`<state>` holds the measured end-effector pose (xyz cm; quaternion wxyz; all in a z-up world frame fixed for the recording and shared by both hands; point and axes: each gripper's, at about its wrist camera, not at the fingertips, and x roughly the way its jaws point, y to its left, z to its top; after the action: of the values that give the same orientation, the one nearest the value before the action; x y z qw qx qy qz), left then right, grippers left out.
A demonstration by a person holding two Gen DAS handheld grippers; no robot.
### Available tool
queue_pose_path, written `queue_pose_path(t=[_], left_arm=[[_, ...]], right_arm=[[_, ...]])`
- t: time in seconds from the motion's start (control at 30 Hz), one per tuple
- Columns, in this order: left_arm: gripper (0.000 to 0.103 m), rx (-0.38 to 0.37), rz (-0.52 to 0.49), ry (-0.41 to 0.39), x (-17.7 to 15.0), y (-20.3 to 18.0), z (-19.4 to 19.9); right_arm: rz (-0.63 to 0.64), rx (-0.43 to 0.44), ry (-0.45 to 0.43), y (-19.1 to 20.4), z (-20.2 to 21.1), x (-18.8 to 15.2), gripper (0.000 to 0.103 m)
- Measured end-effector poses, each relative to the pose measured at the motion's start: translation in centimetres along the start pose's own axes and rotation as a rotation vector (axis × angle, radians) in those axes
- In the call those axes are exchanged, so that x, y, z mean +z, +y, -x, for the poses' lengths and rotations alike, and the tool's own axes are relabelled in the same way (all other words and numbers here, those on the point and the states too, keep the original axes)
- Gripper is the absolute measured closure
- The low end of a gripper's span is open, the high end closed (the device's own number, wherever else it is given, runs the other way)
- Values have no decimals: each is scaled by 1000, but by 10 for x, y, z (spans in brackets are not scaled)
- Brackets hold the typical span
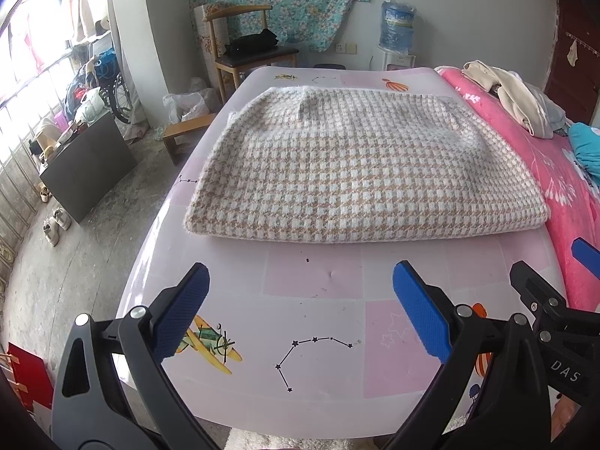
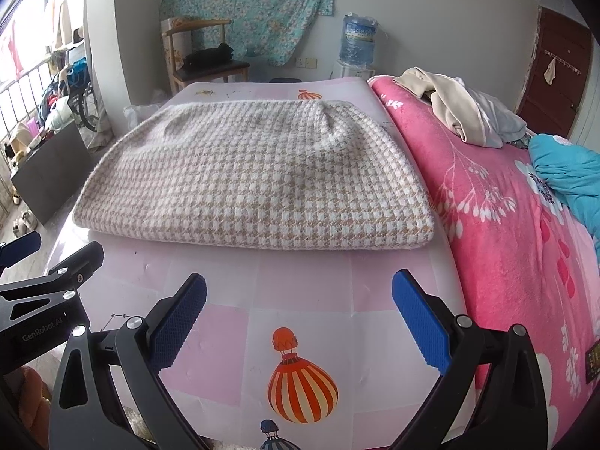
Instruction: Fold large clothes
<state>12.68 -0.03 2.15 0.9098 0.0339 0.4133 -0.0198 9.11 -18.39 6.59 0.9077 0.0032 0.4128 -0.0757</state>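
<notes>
A beige-and-white houndstooth garment (image 1: 337, 165) (image 2: 258, 176) lies folded into a flat rectangle on the pink patterned mat (image 1: 318, 281) (image 2: 300, 292). My left gripper (image 1: 300, 292) hovers over the mat's near part, short of the garment's front edge, open and holding nothing. My right gripper (image 2: 299, 294) sits alongside it at about the same distance from the garment, also open and holding nothing. Each gripper's black frame shows at the edge of the other's view.
A pink floral blanket (image 2: 506, 225) covers the bed to the right, with a heap of pale clothes (image 2: 461, 108) and a teal cloth (image 2: 570, 176) on it. Beyond the mat stand a wooden chair (image 1: 247, 48) and a water dispenser (image 1: 397, 33). Floor clutter lies left.
</notes>
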Motion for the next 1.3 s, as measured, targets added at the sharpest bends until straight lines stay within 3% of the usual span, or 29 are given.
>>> queue_pose_path(t=[1.3], left_arm=[[8, -5, 20, 0, 0, 1, -2]], right_arm=[[20, 8, 10, 2, 1, 0, 6]])
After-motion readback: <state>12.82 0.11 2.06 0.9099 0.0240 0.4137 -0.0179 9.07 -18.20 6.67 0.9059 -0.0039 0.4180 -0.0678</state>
